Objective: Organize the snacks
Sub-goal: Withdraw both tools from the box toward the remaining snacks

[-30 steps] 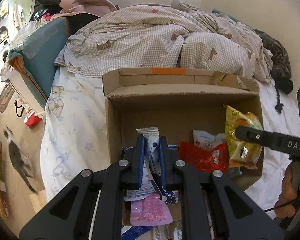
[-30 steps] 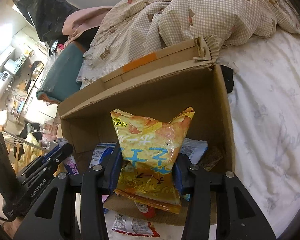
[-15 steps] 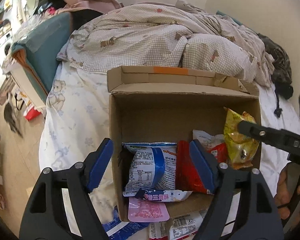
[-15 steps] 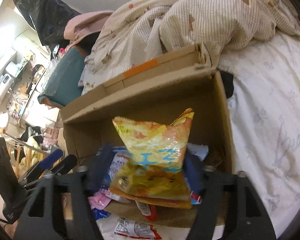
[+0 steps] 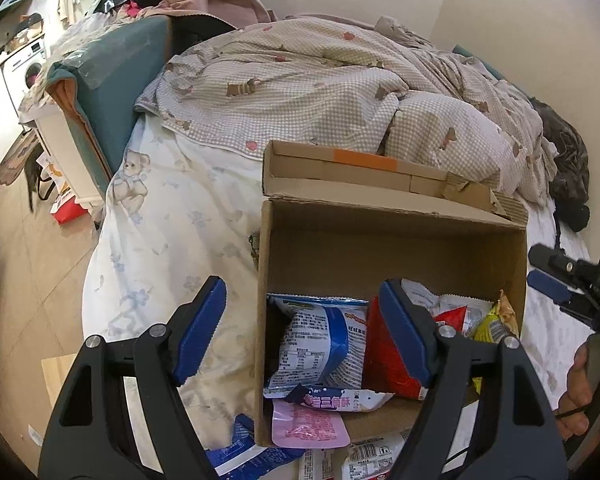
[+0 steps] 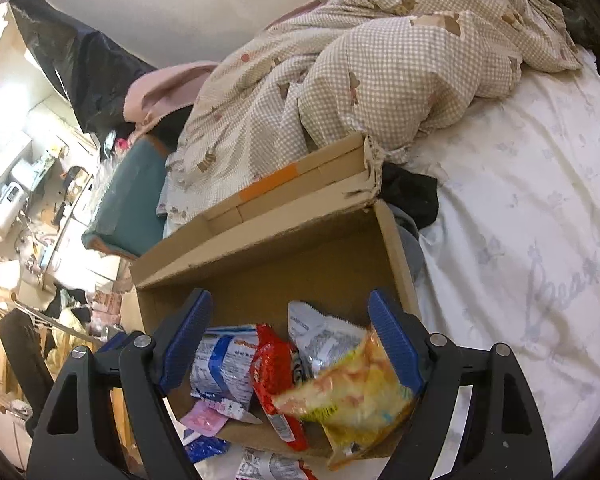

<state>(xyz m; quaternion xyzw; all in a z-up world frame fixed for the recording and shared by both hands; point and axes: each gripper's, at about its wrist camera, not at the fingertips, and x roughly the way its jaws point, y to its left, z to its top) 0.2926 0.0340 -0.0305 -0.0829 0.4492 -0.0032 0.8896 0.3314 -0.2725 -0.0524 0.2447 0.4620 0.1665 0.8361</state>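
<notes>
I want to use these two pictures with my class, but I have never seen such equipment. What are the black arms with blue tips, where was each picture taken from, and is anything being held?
No robot here: a person holds a hand-operated claw in each hand, with a wide-angle camera on each looking along its fingers. One picture looks along the left claw, the other along the right claw. Both point into a cardboard box on a bed, holding snack packets: a blue-and-white packet, a red packet and a yellow bag. The left claw is open and empty; the right is opening, the yellow bag lying loose.
</notes>
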